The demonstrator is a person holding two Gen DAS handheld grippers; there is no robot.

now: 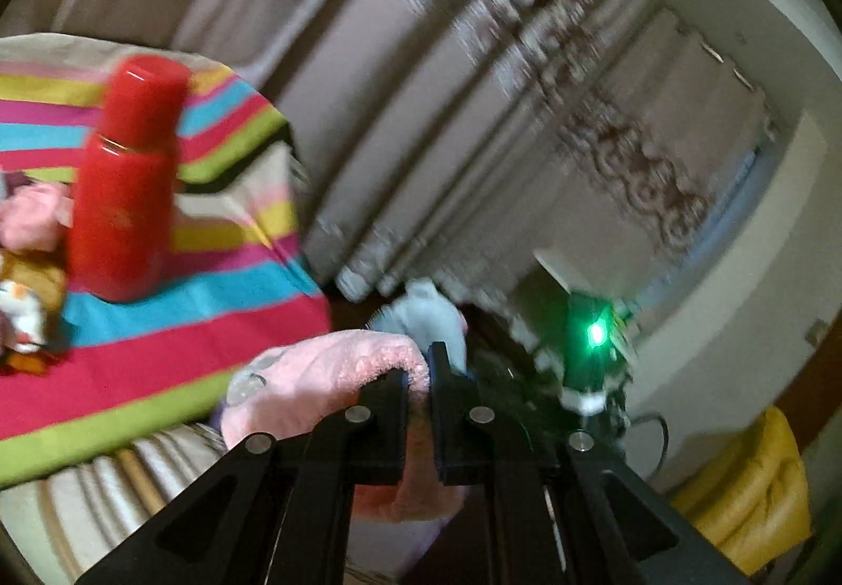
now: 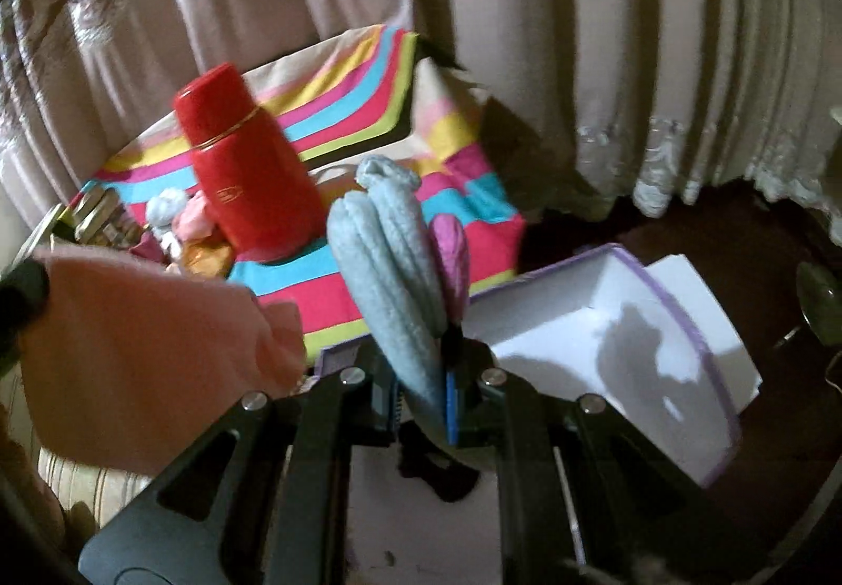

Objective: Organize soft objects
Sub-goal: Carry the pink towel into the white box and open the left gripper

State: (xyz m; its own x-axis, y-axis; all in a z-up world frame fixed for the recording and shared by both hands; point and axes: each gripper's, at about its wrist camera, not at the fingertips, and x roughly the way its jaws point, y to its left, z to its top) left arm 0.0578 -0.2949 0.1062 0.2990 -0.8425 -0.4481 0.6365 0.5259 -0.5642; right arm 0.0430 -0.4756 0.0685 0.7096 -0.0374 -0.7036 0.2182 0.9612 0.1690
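Left hand-held gripper (image 1: 418,393): we find it clenched on a pink fleecy cloth (image 1: 337,374); the cloth bunches over the left finger and hangs below the jaws, clear of the desk; in the right wrist view the same cloth fills the lower left

Small soft things on the desk (image 2: 181,227): we count a pale grey-blue tuft, a pink piece and an orange-brown piece, huddled just left of the red flask (image 2: 247,174); we judge these not yet sorted; blur keeps us from naming them more closely

Red flask: upright on the striped cloth (image 2: 463,222) that covers the desk; a hard thing, so we take it as no part of the job

Right hand-held gripper (image 2: 426,401): we find it clenched on a pale blue fuzzy bundle (image 2: 392,269), which stands up from the jaws in folds; a pink-purple fuzzy piece (image 2: 452,259) shows touching its right side; whether that piece is gripped too we cannot tell

White box with purple rim (image 2: 605,322): open, just right of the gripper and beside the desk edge; the part of its floor we see holds only shadow

Progress: we judge it early to middling; two soft items lifted and in the air, none seen put away, a small heap left on the desk
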